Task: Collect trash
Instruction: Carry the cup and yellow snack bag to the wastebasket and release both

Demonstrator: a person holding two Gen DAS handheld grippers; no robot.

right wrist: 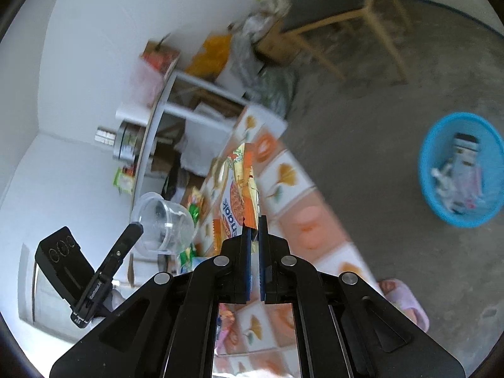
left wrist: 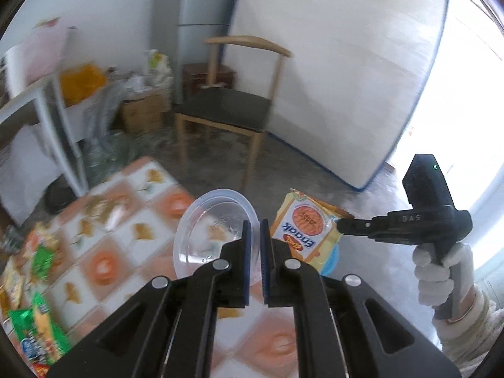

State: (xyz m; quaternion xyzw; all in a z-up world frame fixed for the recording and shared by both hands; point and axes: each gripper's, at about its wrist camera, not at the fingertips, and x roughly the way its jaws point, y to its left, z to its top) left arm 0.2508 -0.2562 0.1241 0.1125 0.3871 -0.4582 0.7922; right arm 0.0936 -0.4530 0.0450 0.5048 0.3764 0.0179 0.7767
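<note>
Each camera sits on a gripper, looking forward and down, close up. Both see the table (left wrist: 104,236) (right wrist: 283,170).

Clear glossy plastic cup (left wrist: 217,230), shiny foil noodle packet (left wrist: 307,230), wooden chair (left wrist: 226,107).

Blue basket (right wrist: 441,195), orange-and-white leaf-patterned tablecloth (left wrist: 126,220)

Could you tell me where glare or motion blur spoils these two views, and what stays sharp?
Left wrist view: window glare whites out the right edge; the table and its wrappers smear, while the left gripper and clear cup stay crisp. Right wrist view: the chair and blue basket blur; the right gripper and noodle packet stay sharp.
</note>
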